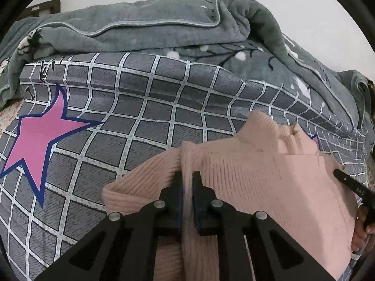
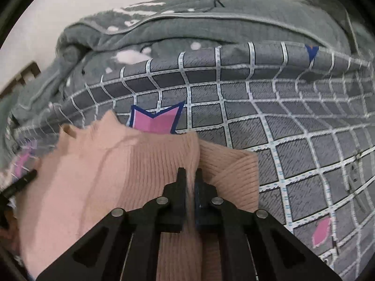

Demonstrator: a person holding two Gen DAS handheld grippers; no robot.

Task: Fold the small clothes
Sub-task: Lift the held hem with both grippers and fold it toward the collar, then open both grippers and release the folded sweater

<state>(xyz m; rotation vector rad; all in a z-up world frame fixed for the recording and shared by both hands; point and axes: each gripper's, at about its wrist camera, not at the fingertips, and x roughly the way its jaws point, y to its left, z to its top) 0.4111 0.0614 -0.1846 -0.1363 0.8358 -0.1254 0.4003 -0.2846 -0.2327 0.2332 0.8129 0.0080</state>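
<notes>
A small pink ribbed sweater [image 1: 269, 178] lies on a grey checked bedsheet [image 1: 140, 107], collar pointing away. My left gripper [image 1: 187, 175] is shut on a raised fold at the sweater's left side, near its sleeve [image 1: 140, 187]. In the right wrist view the same sweater [image 2: 105, 175] fills the lower left, and my right gripper [image 2: 189, 172] is shut on a raised fold at its right side, next to the right sleeve [image 2: 232, 171]. Each gripper's finger shows at the edge of the other's view, the right one [image 1: 351, 185] and the left one [image 2: 21, 182].
A bunched grey fleece blanket [image 1: 164, 35] lies along the far side of the bed against a white wall. Pink stars [image 1: 39, 138] are printed on the sheet. A dark wooden headboard corner [image 1: 44, 7] shows at far left.
</notes>
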